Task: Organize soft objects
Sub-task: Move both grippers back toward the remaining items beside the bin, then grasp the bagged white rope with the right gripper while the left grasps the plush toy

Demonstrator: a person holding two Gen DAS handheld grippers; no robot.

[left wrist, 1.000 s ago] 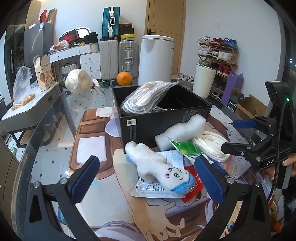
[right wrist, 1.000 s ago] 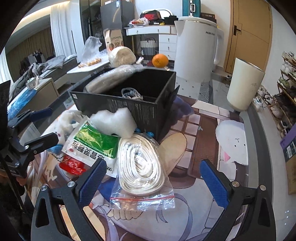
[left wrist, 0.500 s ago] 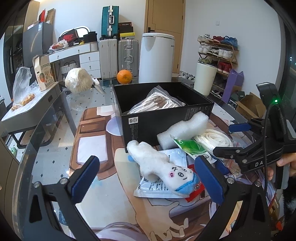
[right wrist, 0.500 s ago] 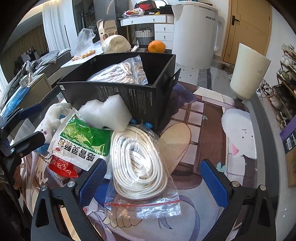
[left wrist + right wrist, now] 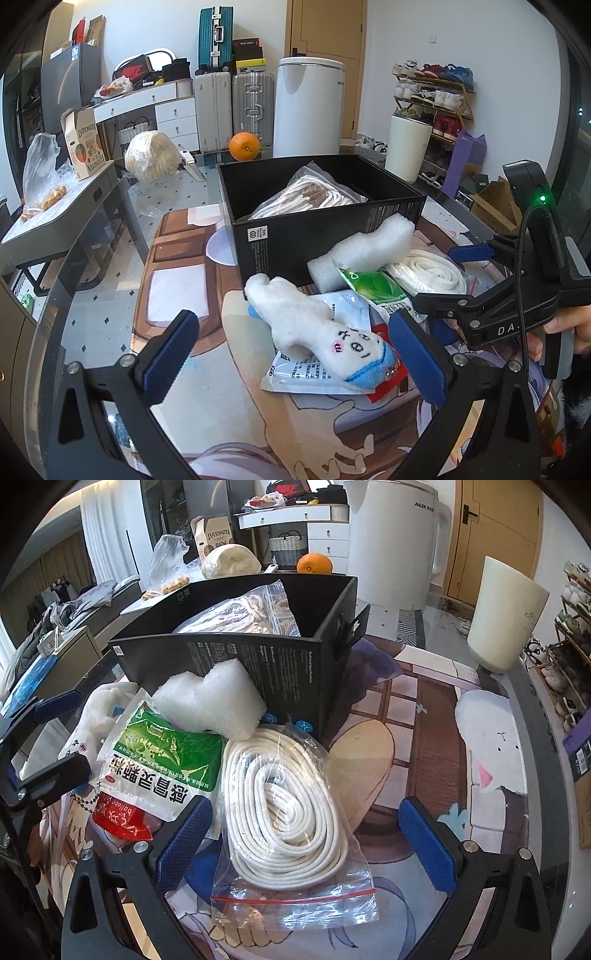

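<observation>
My views are bright and sharp — soft daylight, faint shadows, fisheye bending with dark vignette at every corner.

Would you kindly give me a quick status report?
Both grippers open, empty. Right gripper over bagged rope on the table. One rope bag in black box. Path unobstructed.

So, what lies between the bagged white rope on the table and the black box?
In the right wrist view, the white foam piece lies between the bagged rope and the black box, leaning on the box wall.
</observation>
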